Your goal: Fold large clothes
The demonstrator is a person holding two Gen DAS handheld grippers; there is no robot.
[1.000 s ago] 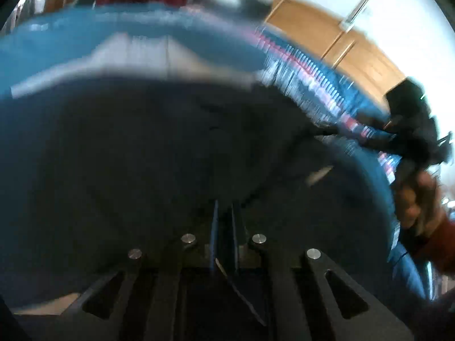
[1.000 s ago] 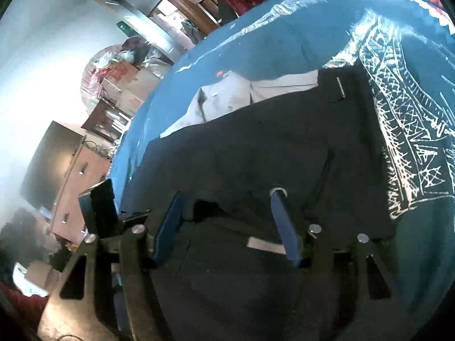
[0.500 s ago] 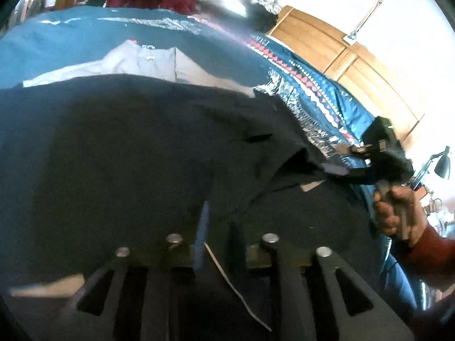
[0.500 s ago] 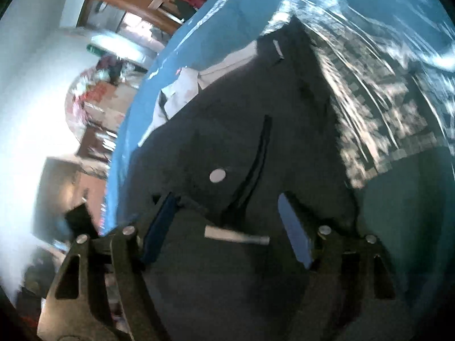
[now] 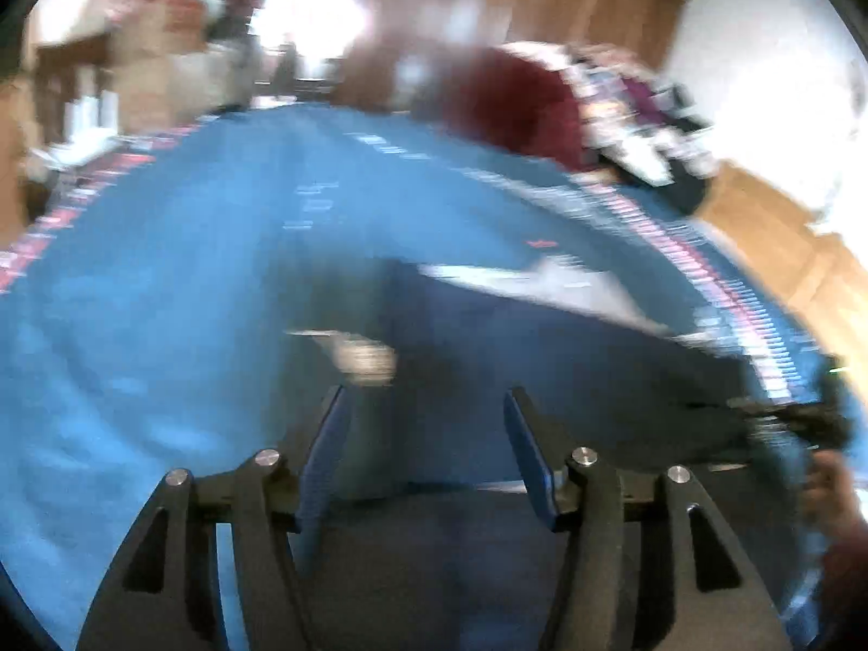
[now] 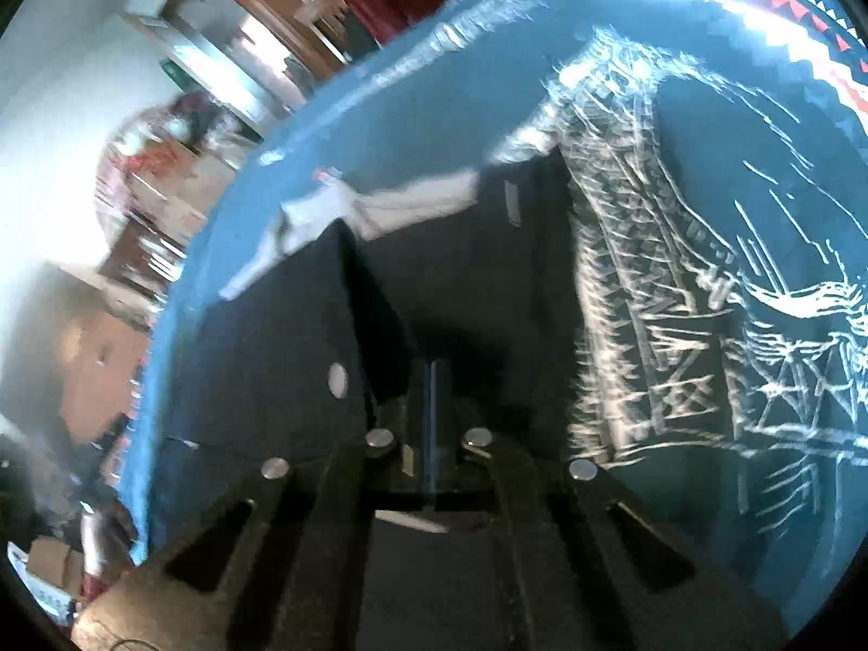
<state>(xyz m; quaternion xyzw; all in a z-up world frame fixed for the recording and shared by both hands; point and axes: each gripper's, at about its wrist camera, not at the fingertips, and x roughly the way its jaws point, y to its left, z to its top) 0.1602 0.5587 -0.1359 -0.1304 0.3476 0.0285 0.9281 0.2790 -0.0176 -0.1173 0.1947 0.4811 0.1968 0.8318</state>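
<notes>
Nearest the left camera, the left gripper [image 5: 426, 407] has its blue-padded fingers [image 5: 325, 450] spread wide with nothing between them, where half a second ago they were pressed together on an edge of the dark garment [image 5: 542, 380]; that grip has been let go, and the view has swung up from the cloth toward the far end of the room, heavily blurred by the motion. Nearest the right camera the reverse has happened: the right gripper [image 6: 431, 380], spread apart half a second ago, now has its fingers pressed together, pinching a raised fold of the dark garment [image 6: 461, 271] just beside a pale round button [image 6: 337, 380]. The garment lies spread on the blue bedspread [image 5: 163, 271], and beyond its far edge a pale piece of clothing [image 6: 380, 206] shows from under it. To the right of the garment the white patterned print of the bedspread [image 6: 678, 298] runs alongside it. Farther off, a dark red heap [image 5: 515, 103] sits at the bed's far edge before wooden furniture. The swap of grips suggests one fold is finished and the right side is being picked up for the next, with the left gripper free to find a matching hold.
</notes>
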